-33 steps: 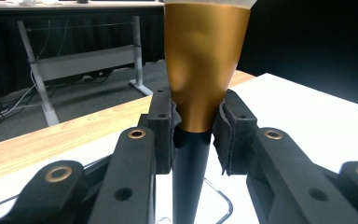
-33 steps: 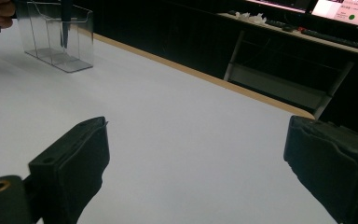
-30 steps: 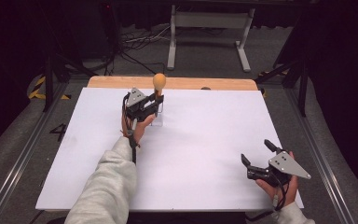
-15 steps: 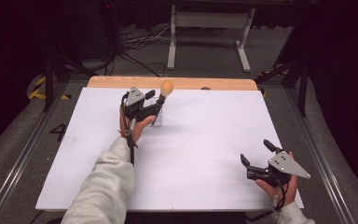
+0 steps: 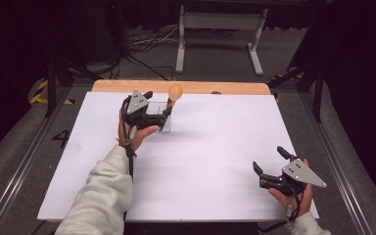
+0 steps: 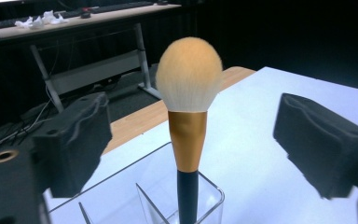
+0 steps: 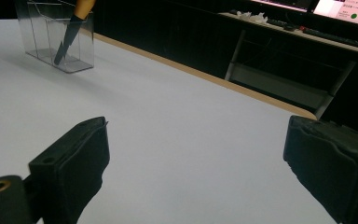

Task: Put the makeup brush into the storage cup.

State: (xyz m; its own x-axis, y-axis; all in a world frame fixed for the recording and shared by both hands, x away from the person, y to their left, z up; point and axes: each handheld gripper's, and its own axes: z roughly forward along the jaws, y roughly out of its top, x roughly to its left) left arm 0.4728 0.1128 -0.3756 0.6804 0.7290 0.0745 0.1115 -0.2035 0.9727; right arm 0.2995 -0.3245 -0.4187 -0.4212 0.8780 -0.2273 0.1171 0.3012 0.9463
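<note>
The left tongs (image 6: 186, 140), jaws just opened wide, flank the brush (image 6: 188, 116) standing in the clear holder (image 6: 205, 196) without touching it; the right tongs (image 7: 196, 172) gape empty.

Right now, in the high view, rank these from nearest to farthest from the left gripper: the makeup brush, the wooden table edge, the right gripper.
1. The makeup brush, just right of the left gripper, standing in the clear organizer between its open jaws.
2. The wooden table edge, along the far side, behind the brush.
3. The right gripper, at the near right corner of the white table.
</note>
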